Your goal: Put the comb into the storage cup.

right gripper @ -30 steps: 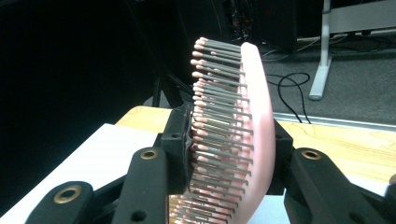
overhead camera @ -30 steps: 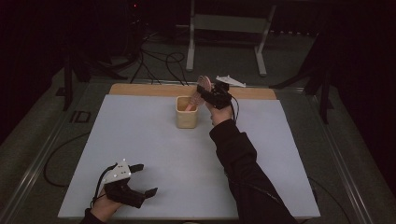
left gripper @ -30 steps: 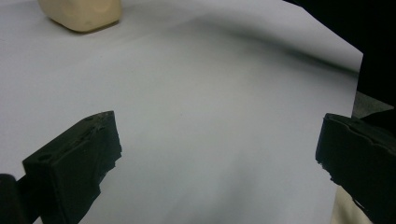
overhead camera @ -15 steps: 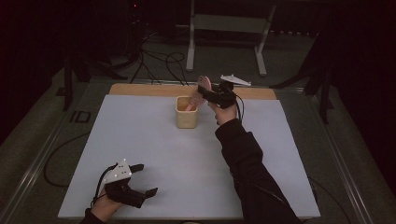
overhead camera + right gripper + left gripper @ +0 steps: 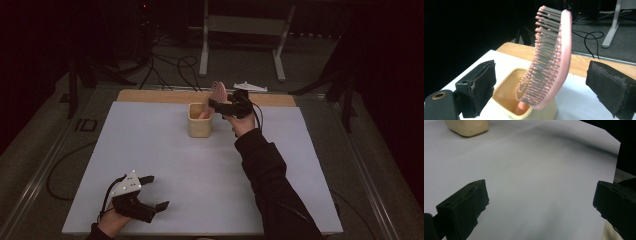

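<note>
We take this for a lab or recording studio rather than a home — the room around the desk [image 5: 200, 165] is kept dark, and its white sheet over a wooden top is the one lit surface. Black cables [image 5: 167, 65] snake across the grey floor [image 5: 310, 65] behind it, beside a metal stand [image 5: 240, 30] on splayed feet — and dark tripod legs [image 5: 345, 95] flank the desk

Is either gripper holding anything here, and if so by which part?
Nothing is held. The right gripper has just opened around the pink hairbrush, which stands handle-down in the cream cup. The left gripper is open.
</note>
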Available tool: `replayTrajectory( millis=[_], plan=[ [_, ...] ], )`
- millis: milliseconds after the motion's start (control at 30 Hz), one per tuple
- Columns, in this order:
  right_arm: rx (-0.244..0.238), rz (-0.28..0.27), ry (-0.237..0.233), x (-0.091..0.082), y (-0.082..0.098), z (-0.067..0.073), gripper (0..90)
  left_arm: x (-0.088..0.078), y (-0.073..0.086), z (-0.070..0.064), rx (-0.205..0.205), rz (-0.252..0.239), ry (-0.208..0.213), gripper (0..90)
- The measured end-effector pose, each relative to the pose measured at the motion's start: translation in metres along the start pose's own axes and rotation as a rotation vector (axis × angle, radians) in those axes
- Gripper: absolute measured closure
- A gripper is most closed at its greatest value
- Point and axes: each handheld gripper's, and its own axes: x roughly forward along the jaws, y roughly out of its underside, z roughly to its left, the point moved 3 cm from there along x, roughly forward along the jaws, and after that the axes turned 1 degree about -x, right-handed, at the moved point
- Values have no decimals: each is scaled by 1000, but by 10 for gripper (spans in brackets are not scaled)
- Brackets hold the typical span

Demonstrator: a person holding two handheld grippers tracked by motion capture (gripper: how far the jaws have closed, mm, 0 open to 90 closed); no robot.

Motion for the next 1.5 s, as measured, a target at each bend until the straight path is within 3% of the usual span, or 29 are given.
replayTrajectory(
  millis=[300,667,1133,1500],
  plan=[
    [-51,23,9,2,3,0,93,-1,1,0,-1,-3,-2,3],
    [-83,45,-28,1,0,2,93,-2,0,0,0,-3,-5,3],
    [-115,81,-47,-11,0,2,93,-2,1,-1,0,-1,-4,3],
    [-143,90,-49,-31,13,-2,93,-2,0,-1,-1,-1,-4,3]
  ],
)
